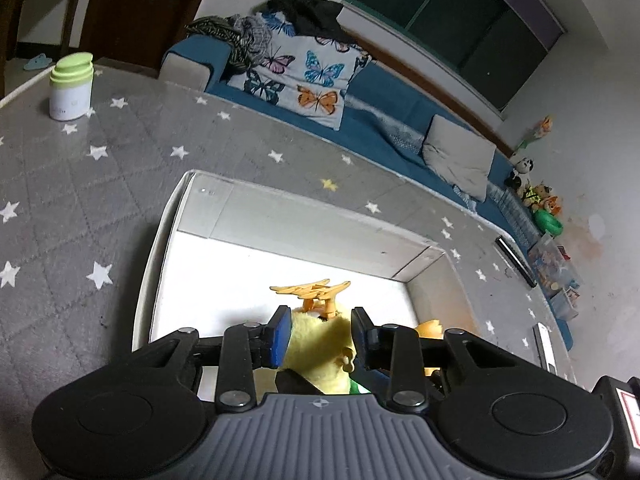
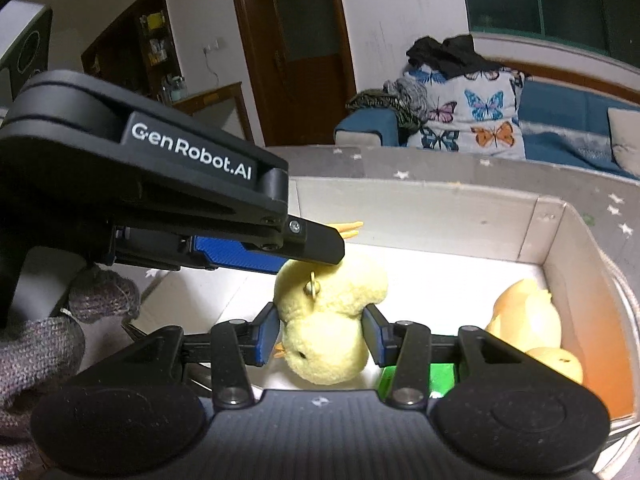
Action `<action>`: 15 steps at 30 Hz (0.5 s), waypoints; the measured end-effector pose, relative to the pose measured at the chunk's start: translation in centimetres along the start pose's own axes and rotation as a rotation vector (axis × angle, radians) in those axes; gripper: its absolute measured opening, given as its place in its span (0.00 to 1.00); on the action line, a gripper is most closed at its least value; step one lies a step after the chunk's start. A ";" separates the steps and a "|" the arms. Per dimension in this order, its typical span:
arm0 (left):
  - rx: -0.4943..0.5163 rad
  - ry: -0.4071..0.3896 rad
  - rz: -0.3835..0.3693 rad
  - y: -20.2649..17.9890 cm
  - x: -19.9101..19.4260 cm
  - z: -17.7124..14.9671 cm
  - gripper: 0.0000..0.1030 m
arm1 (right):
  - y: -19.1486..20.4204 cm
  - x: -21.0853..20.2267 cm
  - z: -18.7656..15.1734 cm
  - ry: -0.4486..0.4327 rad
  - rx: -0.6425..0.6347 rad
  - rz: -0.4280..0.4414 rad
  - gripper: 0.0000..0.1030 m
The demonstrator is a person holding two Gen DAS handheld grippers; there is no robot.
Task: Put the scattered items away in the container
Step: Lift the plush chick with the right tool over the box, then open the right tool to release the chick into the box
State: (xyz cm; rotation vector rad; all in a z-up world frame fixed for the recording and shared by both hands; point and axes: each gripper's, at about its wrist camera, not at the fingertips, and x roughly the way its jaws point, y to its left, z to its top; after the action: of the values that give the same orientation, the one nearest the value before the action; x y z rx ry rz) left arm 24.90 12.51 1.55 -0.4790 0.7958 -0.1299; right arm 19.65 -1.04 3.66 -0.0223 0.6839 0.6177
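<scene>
While both grippers hang over the white box (image 2: 480, 216), I see right gripper (image 2: 322, 330) fingers clamped on the yellow plush chick (image 2: 332, 320), left gripper (image 1: 320, 332) fingers flanking it, contact unclear, orange duck (image 2: 528, 320) at 3 o'clock inside.
</scene>
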 end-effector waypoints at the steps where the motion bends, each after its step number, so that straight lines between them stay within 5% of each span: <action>1: -0.002 0.006 0.002 0.1 0.2 0.0 0.34 | 0.0 0.1 -0.1 0.004 0.003 0.001 0.44; 15: 0.003 -0.010 0.016 -0.2 -1.3 -0.5 0.34 | -0.6 -3.2 -0.1 -0.056 0.003 -0.002 0.44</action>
State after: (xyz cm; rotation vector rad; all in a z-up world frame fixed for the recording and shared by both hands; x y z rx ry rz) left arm 23.68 12.54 2.19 -0.4701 0.7896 -0.1138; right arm 18.01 -3.19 5.38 -0.0027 0.6305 0.6130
